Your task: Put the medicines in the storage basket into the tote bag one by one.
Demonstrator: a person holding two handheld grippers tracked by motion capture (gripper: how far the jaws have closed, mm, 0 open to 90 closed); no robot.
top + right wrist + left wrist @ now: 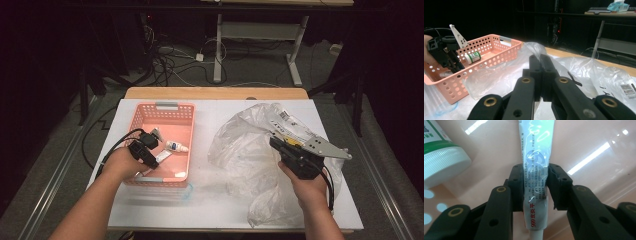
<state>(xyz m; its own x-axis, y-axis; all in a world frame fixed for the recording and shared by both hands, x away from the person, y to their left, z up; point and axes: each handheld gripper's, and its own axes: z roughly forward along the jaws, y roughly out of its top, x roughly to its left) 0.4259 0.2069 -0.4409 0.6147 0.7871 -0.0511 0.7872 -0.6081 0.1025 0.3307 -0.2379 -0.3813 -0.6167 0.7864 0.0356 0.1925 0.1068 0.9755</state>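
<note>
A white ointment tube (535, 157) with red print lies on the floor of the pink basket (165, 106). My left gripper (535, 187) reaches down into the basket, its two black pads pressed against the tube's sides near the cap end. In the high view the tube (164, 156) shows just off the left gripper (157, 159). On the right, a crumpled clear plastic bag (240, 145) spreads over the table. My right gripper (540, 58) is shut, a fold of the bag (499, 75) pinched up at its tips.
A small white bottle (177, 146) with a green label lies in the basket beside the tube. The bag carries a barcode label (285, 116). The table has a white cover (165, 205); beyond its far edge are a dark floor, cables and another table's legs.
</note>
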